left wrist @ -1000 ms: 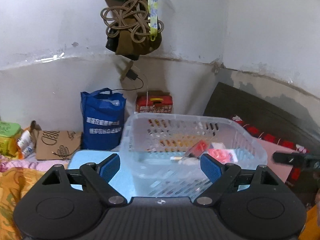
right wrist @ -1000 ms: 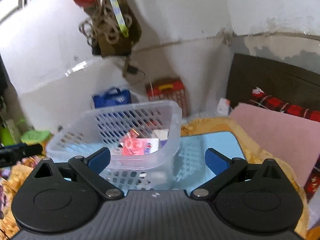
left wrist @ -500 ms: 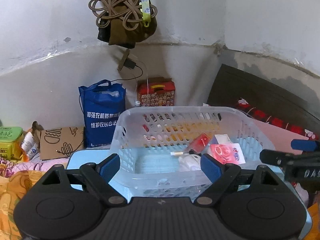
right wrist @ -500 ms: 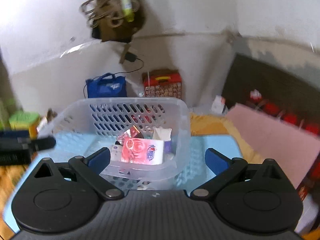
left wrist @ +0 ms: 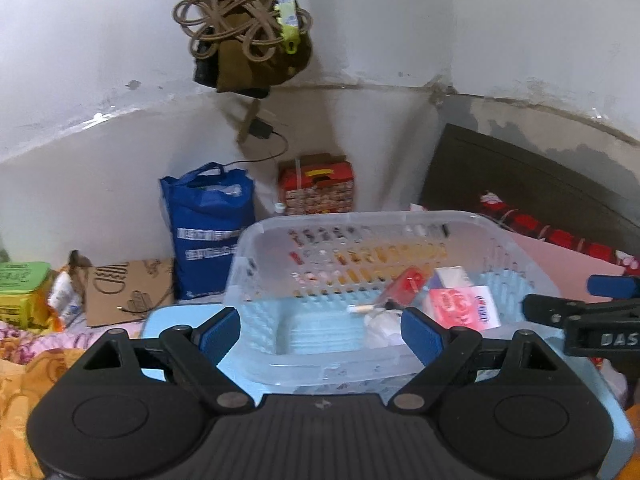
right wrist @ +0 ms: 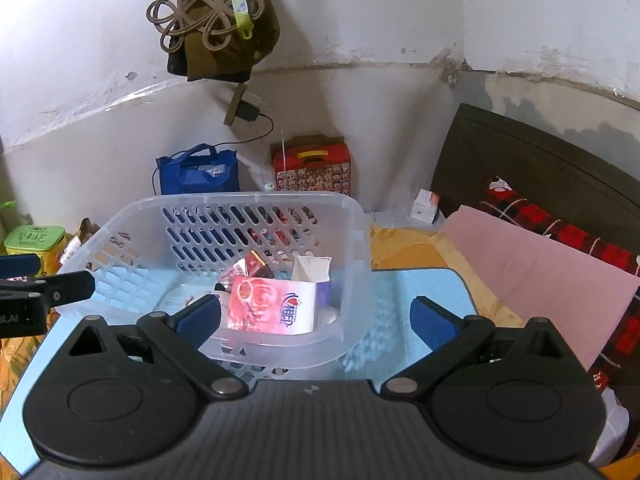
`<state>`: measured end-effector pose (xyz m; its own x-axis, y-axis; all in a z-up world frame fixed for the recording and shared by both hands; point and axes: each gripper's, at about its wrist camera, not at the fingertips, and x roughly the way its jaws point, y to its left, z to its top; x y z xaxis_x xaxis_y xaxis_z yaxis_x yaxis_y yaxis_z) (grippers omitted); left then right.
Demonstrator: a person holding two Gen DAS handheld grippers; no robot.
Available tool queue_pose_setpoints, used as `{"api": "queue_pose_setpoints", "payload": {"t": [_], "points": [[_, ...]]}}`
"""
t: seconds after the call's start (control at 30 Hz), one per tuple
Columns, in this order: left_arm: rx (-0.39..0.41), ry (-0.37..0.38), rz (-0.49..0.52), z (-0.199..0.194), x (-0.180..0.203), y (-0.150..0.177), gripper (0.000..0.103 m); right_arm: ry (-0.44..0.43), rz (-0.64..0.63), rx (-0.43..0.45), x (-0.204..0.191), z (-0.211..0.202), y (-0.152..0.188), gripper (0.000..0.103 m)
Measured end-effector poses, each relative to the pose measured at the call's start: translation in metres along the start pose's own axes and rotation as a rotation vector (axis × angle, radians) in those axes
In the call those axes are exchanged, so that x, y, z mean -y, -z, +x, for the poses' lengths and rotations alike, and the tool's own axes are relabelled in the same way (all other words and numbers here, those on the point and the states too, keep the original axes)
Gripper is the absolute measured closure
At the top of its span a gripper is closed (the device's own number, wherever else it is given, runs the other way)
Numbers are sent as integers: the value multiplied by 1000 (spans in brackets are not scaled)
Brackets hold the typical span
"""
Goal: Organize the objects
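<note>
**Q:** Whitewashed walls meet in a corner behind a pale blue table (right wrist: 420, 292); what stands on it, and where are the task's things?

**A:** The clear perforated basket (left wrist: 256, 264) sits at centre frame in both views. Inside it, toward the right in the left-wrist view, lie a pink tissue pack (left wrist: 462, 306), a small white carton (right wrist: 314, 268), a red foil packet (left wrist: 406, 284) and a thin pale stick (left wrist: 362, 309).

**Q:** How are the claws set?

**A:** Left gripper (left wrist: 320, 330) is spread wide, nothing between its blue pads; the basket's near wall lies just beyond them. Right gripper (right wrist: 316, 318) is likewise spread and empty, its left pad overlapping the basket's near corner in the picture. Contact cannot be confirmed.

**Q:** What has just changed?

**A:** Compared with a second ago, both views have swung so that the basket sits more squarely ahead, and each gripper's tip now enters the other's frame edge. Both claws were equally wide and empty then. Judged from this, the visible items are already gathered, and the hands appear to be lining up on the basket itself.

**Q:** What remains unclear?

**A:** A crumpled white item (left wrist: 382, 326) behind the left gripper's right pad is unidentifiable. Basket contents near the front wall are blurred through plastic, and the table's near edge is hidden by the gripper bodies.
</note>
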<state>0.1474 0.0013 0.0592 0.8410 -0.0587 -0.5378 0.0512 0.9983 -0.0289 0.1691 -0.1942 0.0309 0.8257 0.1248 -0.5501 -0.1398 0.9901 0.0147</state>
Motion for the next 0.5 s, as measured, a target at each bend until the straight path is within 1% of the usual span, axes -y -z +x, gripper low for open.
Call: {"api": "queue_pose_setpoints", "payload": {"t": [0.07,0.13,0.23,0.37,0.43,0.5], "points": [[2,20,-6,1,2,-2,13,0,10,7,1,2,1,0],[16,27,-36,0,-1,-3,13,-6,32,15,4,4,3,0],[9,-3,-68,-1,-8,-4,13,-12,26,-1,5,10,5,0],[-12,-69,-34,-1,-16,-1,13,8,1,12,4,10,4,0],[-34,-80,-31,3,-20,3,13,10,4,17,3,11,3,0],[-56,-76,-31,8,-22,6,13,0,15,11,4,13,2,0]]}}
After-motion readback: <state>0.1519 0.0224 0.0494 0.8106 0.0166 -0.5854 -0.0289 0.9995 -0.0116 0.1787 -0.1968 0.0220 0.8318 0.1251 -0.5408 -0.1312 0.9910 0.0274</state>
